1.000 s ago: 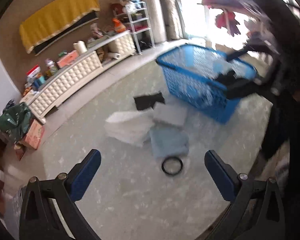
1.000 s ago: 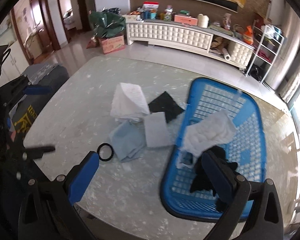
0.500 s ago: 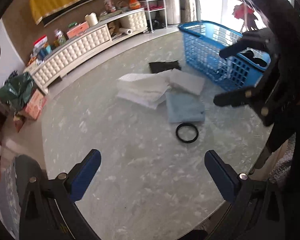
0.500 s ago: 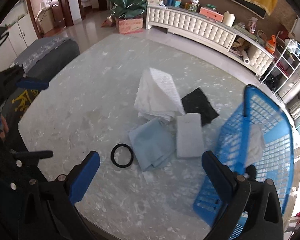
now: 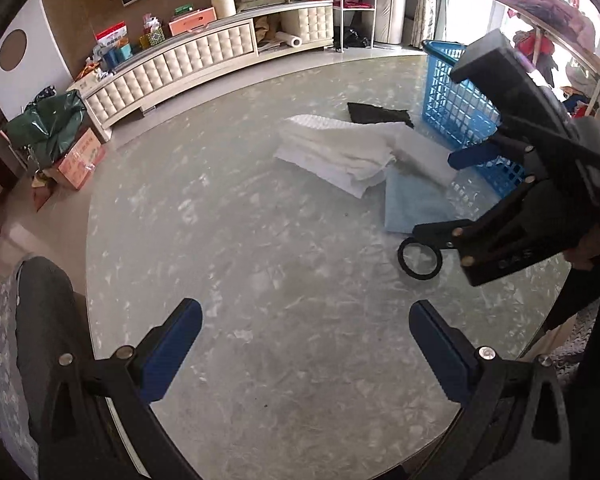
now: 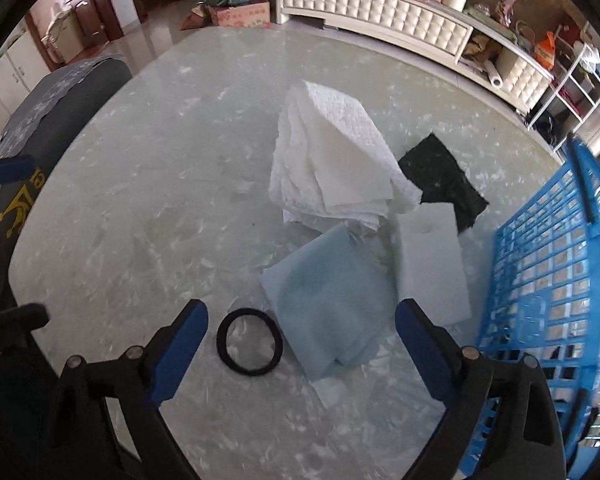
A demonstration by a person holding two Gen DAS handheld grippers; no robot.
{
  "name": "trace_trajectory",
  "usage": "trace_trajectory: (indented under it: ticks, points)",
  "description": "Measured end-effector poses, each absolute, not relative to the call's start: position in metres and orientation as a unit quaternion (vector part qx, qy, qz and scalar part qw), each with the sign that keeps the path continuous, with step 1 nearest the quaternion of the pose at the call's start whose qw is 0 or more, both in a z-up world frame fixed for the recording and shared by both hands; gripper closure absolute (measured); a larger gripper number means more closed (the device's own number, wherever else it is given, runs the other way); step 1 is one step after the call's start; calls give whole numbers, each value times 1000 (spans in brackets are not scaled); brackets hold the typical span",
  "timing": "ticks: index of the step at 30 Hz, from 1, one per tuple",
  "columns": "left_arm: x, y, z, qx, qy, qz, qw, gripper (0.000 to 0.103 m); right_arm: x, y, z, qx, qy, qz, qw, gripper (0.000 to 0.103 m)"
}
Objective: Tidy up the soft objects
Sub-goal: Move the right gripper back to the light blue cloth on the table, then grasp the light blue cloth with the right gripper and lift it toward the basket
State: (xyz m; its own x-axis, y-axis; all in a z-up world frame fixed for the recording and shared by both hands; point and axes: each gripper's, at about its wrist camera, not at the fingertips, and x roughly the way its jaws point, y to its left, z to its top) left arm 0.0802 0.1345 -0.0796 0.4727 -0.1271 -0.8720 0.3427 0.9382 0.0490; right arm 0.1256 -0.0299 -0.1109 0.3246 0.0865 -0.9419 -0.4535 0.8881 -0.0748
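A pile of folded white towels (image 6: 332,160), a light blue cloth (image 6: 332,304), a pale grey folded cloth (image 6: 432,264), a black cloth (image 6: 444,180) and a black elastic ring (image 6: 249,342) lie on the round marble table (image 6: 140,208). A blue basket (image 6: 556,288) stands at their right. My right gripper (image 6: 302,344) is open and empty, low over the ring and the blue cloth. My left gripper (image 5: 306,346) is open and empty over bare table, left of the pile (image 5: 340,152). The right gripper also shows in the left wrist view (image 5: 452,196).
A grey chair back (image 6: 52,96) stands at the table's left edge. A white tufted cabinet (image 5: 180,68) with clutter on top lines the far wall. A green bag and a cardboard box (image 5: 80,156) sit on the floor.
My right gripper has swung left from over the basket and come down over the ring and blue cloth. My left gripper has drawn back and turned left, away from the basket.
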Motion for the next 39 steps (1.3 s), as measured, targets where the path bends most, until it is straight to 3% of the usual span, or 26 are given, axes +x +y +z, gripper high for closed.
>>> trace_trajectory:
  ticks: [12, 18, 26, 28, 32, 39]
  points:
    - [87, 137, -91, 105, 513, -133, 841, 0, 146, -37, -146, -140, 590, 137, 784, 19]
    - [88, 133, -93, 101, 518, -146, 837, 0, 155, -39, -156, -139, 590, 134, 784, 30]
    - [86, 123, -90, 109, 514, -171, 834, 0, 150, -45, -151, -145, 578, 136, 792, 80]
    - [84, 117, -90, 121, 512, -174, 832, 0, 148, -48, -151, -143, 578, 137, 792, 87]
    - [83, 109, -91, 139, 511, -177, 830, 0, 136, -55, -144, -128, 578, 143, 793, 94]
    - [85, 111, -84, 128, 504, -177, 836, 0, 124, -63, -116, -128, 563, 157, 801, 94]
